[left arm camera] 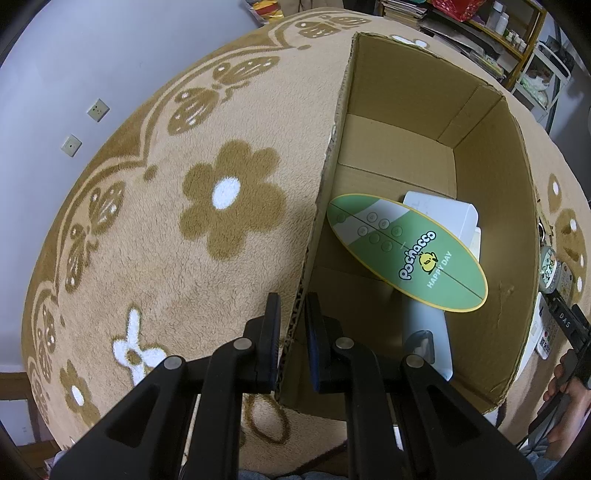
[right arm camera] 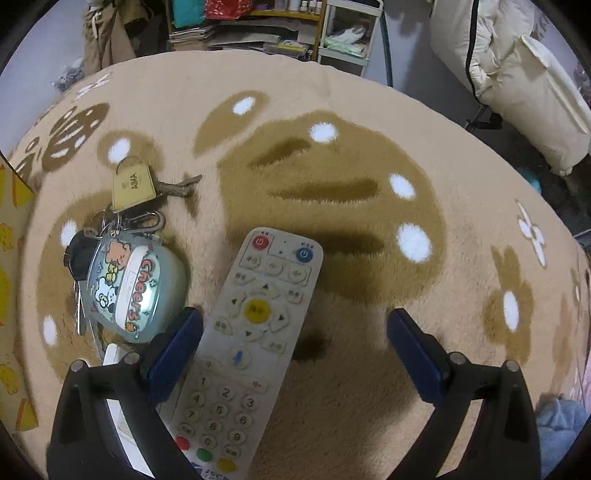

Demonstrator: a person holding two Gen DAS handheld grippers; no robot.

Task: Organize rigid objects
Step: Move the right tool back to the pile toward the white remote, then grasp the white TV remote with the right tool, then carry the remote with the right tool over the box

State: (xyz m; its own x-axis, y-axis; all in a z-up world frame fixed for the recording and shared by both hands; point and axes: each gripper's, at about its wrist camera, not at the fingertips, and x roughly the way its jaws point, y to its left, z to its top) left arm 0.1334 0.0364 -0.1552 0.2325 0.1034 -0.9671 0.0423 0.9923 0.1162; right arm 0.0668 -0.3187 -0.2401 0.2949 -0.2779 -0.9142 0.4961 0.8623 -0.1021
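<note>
My left gripper (left arm camera: 293, 317) is shut on the near left wall of an open cardboard box (left arm camera: 517, 229), one pad outside and one inside. Inside the box lie a green oval Pochacco card (left arm camera: 410, 254) and a white flat device (left arm camera: 443, 214) under it. In the right wrist view my right gripper (right arm camera: 295, 325) stands open, low over the rug. A white remote control (right arm camera: 251, 325) lies between its fingers, close to the left finger (right arm camera: 177, 347). A pale blue round case (right arm camera: 133, 288) on a key ring with a tan tag (right arm camera: 133, 184) lies left of the remote.
Everything rests on a beige flowered rug (right arm camera: 369, 177). A second white object (right arm camera: 114, 369) shows under the right gripper's left finger. Shelves with books (right arm camera: 240, 29) and a cream quilted bundle (right arm camera: 517, 81) stand beyond the rug. A person's hand (left arm camera: 569, 384) shows at the left wrist view's right edge.
</note>
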